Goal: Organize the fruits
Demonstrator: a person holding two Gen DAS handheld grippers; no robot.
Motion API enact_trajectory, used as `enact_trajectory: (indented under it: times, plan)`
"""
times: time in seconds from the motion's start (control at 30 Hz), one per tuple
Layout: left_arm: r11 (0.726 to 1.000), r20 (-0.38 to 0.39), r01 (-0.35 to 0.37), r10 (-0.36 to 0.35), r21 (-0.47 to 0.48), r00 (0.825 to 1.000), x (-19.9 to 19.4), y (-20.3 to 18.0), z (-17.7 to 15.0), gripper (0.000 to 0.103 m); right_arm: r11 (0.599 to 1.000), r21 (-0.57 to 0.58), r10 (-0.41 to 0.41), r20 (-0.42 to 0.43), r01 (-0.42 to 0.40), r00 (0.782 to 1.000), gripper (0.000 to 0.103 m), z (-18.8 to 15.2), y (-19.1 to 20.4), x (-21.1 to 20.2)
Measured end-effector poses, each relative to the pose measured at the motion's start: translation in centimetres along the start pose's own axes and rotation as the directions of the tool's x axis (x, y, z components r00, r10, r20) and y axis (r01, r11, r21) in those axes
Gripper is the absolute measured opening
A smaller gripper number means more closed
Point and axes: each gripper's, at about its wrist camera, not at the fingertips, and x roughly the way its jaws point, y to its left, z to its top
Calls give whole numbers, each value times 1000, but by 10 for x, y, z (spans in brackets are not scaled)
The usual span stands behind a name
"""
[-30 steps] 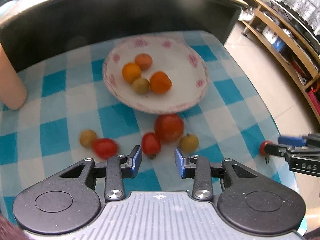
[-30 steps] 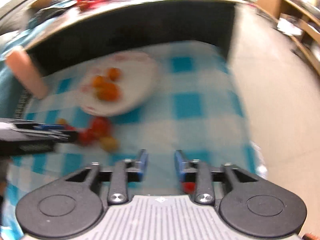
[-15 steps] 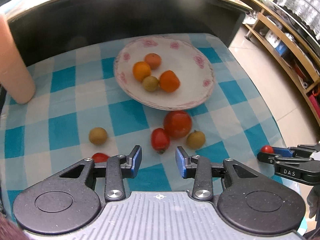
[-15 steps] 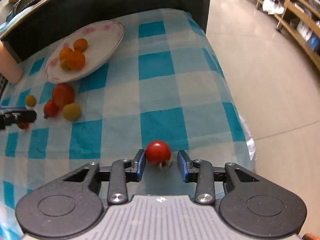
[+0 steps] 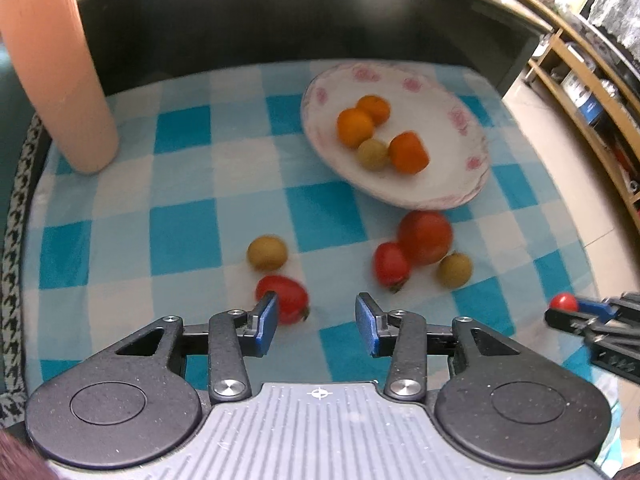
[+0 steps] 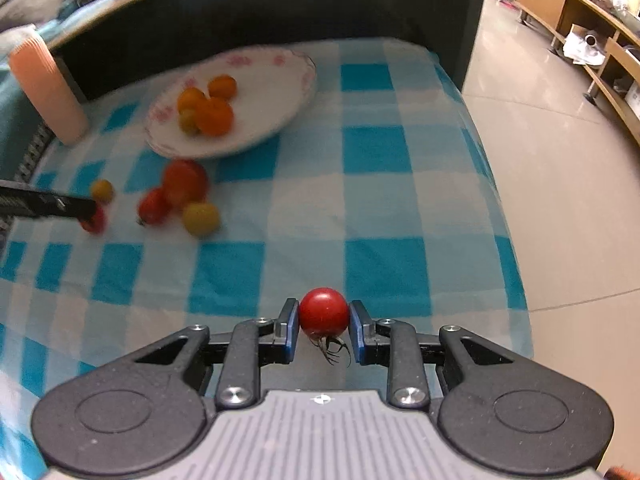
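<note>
A white flowered plate (image 5: 448, 184) holds three orange fruits and a yellow-green one (image 5: 373, 154). On the checked cloth lie a big tomato (image 5: 425, 237), a small red tomato (image 5: 391, 266), two yellow fruits (image 5: 267, 253) (image 5: 454, 270), and a red tomato (image 5: 285, 298) beside my left gripper's left finger. My left gripper (image 5: 316, 322) is open and empty. My right gripper (image 6: 323, 326) is shut on a red cherry tomato (image 6: 323, 312), held above the cloth's near edge. It also shows at the right in the left wrist view (image 5: 563, 302).
A tall pink ribbed cup (image 5: 56, 68) stands at the far left of the cloth. A dark raised ledge (image 5: 280, 16) runs behind the table. The table's right edge (image 6: 496, 200) drops to a tiled floor with wooden shelves beyond.
My right gripper closed on the cherry tomato and lifted it a little. My left gripper shifted left, so the red tomato now sits by its left finger.
</note>
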Motion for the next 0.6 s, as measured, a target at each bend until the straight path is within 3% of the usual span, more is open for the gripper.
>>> enact_trajectory:
  times: [0.1,0.27,0.6]
  plan:
    - [1000,-22,-23,23,-6,999,10,3,-3,51,999,-20,35,8,-35,999,40,6,13,-1]
    - [998,-8,-45,45,-32,999,14,8,1,59,996,-52,76,12,-75,997,40,13,32,-2]
    - [996,-12,-65,65,-67,998,26,19,6,55,990,-89,112,8,-111,994,40,21,54,3]
